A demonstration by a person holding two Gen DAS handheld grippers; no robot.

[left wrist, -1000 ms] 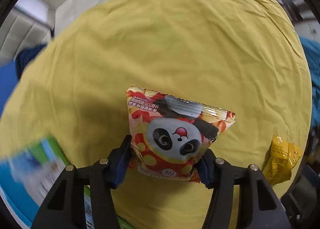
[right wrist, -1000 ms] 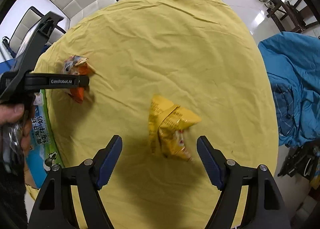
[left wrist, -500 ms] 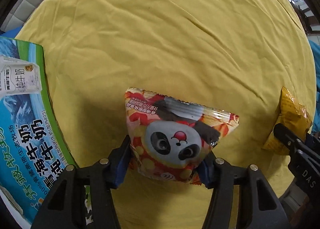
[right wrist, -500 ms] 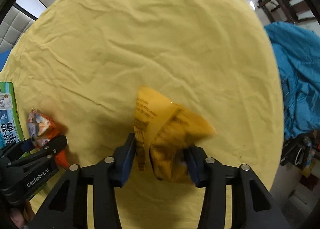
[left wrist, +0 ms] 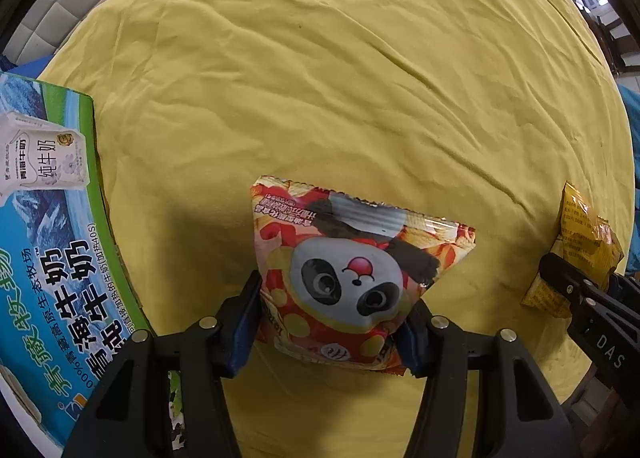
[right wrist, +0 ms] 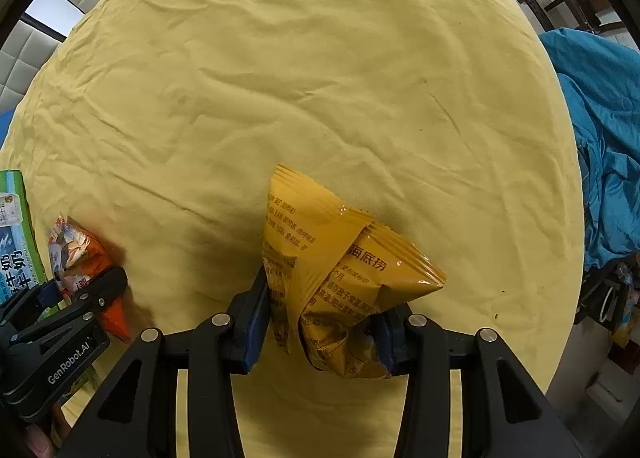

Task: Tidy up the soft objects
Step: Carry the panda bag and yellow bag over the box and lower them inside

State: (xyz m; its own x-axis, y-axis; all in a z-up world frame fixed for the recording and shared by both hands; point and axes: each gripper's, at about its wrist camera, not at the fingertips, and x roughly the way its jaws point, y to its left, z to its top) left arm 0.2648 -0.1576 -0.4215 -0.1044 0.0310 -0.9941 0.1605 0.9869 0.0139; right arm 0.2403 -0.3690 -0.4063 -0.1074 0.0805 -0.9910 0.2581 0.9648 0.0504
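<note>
Above a yellow tablecloth (left wrist: 340, 70), the left gripper (left wrist: 334, 322) pinched a panda snack bag (left wrist: 356, 274); the right gripper (right wrist: 320, 322) pinched a yellow snack bag (right wrist: 332, 278). Both 2 bags probably needed gentle, steady carrying toward the milk carton box (left wrist: 48, 250), without crushing.

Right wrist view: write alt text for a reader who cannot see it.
The right gripper clamps a crumpled yellow snack bag over a round table with a wrinkled yellow cloth. At left, the left gripper holds a red snack bag.
</note>
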